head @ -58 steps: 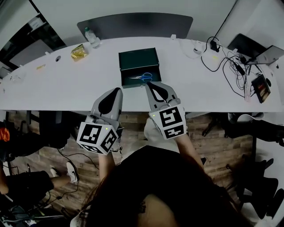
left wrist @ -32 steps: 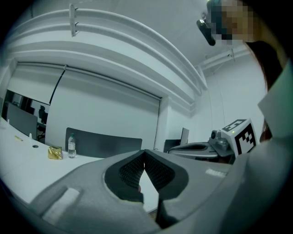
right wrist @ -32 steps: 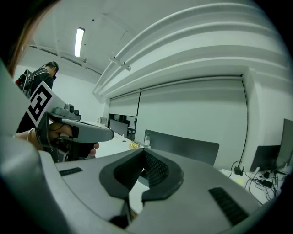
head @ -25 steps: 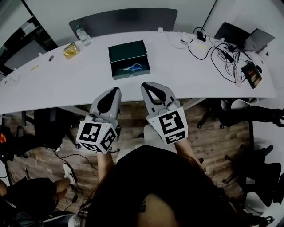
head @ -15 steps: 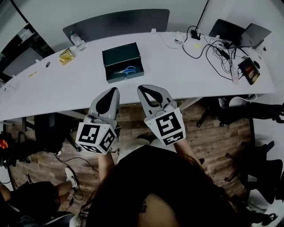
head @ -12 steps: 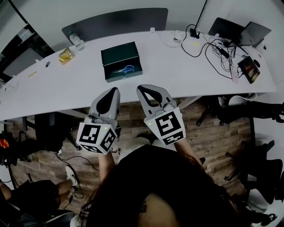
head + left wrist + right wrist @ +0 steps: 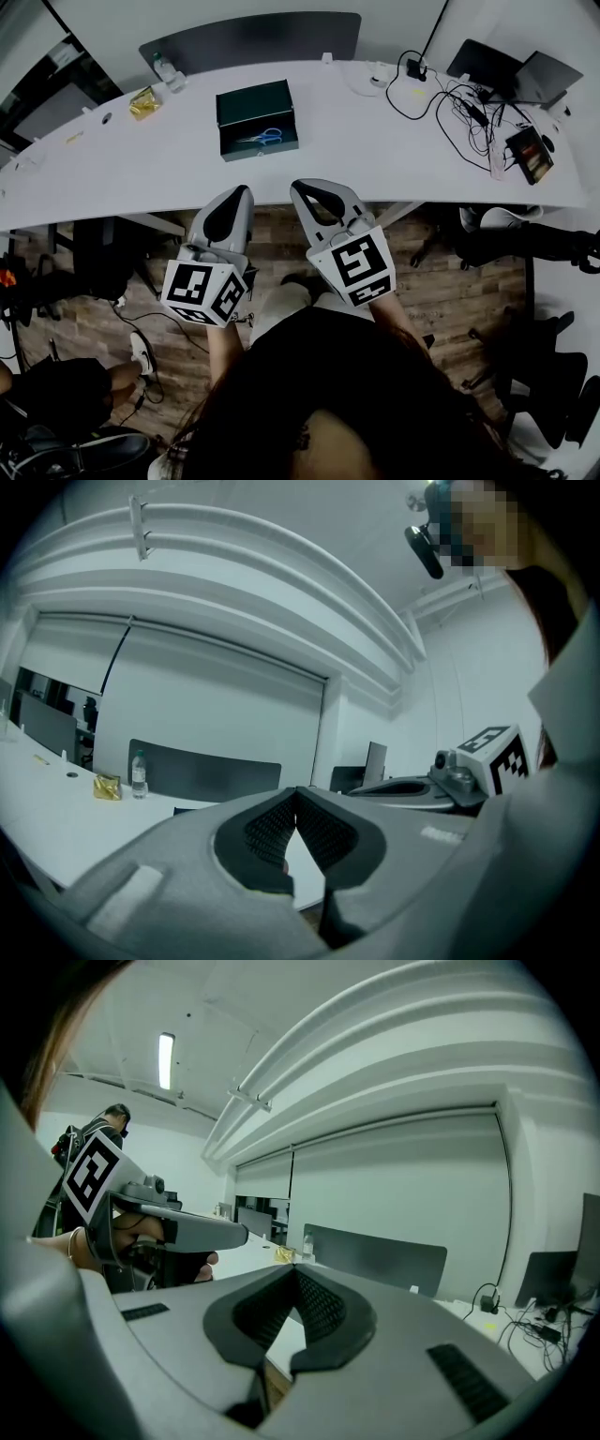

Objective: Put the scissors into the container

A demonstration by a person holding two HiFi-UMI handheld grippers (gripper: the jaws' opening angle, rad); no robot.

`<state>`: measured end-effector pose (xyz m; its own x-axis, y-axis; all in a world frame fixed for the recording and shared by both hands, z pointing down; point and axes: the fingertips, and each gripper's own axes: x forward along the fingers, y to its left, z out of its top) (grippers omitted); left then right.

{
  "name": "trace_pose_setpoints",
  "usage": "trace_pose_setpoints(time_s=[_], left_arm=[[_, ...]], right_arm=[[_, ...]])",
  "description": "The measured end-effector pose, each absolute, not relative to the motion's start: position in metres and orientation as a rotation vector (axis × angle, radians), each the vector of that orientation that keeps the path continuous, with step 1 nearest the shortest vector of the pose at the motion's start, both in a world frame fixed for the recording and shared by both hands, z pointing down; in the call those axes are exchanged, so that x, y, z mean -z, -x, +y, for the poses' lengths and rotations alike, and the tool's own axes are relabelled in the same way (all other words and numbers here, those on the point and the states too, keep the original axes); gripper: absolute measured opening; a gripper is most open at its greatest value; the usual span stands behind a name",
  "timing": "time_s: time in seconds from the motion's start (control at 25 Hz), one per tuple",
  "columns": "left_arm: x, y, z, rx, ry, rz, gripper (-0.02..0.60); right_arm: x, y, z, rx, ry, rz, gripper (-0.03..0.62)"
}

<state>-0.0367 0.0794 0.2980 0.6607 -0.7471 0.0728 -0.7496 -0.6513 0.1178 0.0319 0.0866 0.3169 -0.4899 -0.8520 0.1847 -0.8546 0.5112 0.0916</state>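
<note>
Scissors (image 7: 263, 138) with blue handles lie inside green container (image 7: 255, 97).

Head view looks steeply down; both tool views skim the table (image 7: 375, 141).

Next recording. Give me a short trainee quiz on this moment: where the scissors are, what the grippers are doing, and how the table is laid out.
1. True or false: the scissors lie inside the green container.
2. The left gripper and the right gripper are: A) both shut with nothing between the jaws; B) both wide open; C) both clamped on the scissors.
3. In the head view, on which side of the container does the tangle of cables lie on the table?

Key: 1 true; 2 A; 3 the right.
</note>
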Motion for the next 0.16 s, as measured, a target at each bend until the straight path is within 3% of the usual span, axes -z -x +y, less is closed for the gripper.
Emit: trace_pose_setpoints(time_s=[0.16], left_arm=[[-0.3019,0.0312,0.0896,-0.034,-2.724,-1.251,0.012]], right_arm=[[-0.3199,-0.0396,0.0942,-0.022,-1.451,-2.547,0.009]])
